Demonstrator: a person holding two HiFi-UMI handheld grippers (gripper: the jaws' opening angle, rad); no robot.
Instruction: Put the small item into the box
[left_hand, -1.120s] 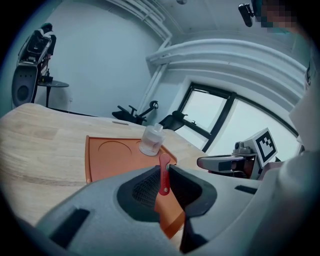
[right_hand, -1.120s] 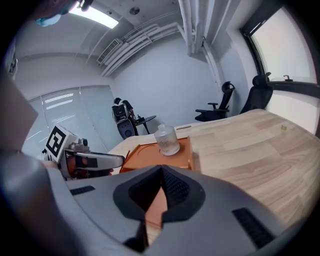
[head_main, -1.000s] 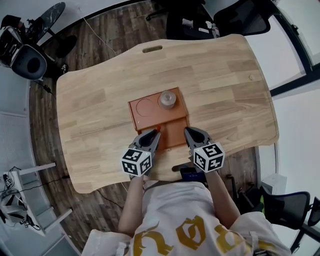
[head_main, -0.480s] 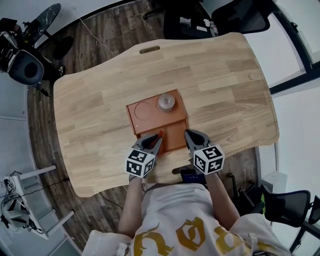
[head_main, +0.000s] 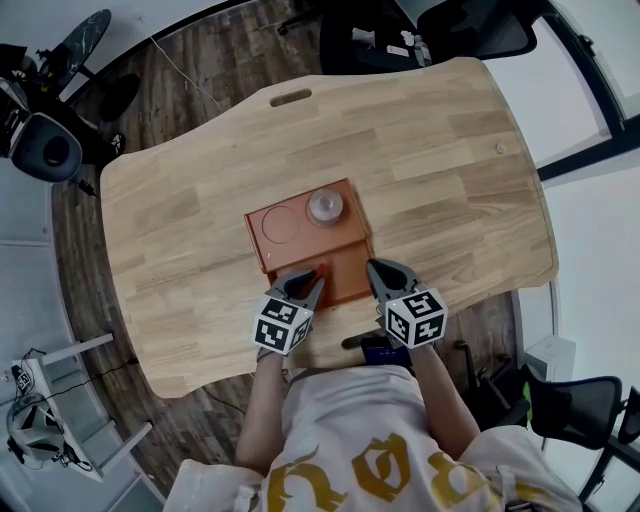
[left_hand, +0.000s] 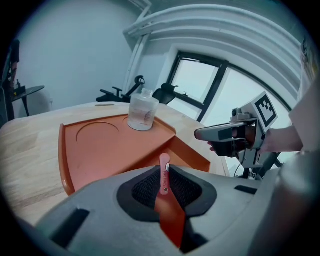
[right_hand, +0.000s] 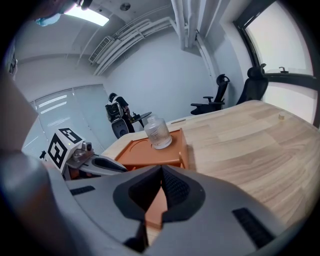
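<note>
Left gripper (left_hand: 165, 169): I see it pinching a small red tab (left_hand: 163, 176) over the box's (head_main: 350, 262) near edge.
Right gripper (right_hand: 161, 173): closed, empty, just beside the box.

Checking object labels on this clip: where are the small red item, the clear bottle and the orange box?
small red item (left_hand: 164, 175): left gripper view, the narrow strip between the jaws.
clear bottle (left_hand: 142, 114): left gripper view, middle of its body.
orange box (left_hand: 97, 147): left gripper view, bare floor.
</note>
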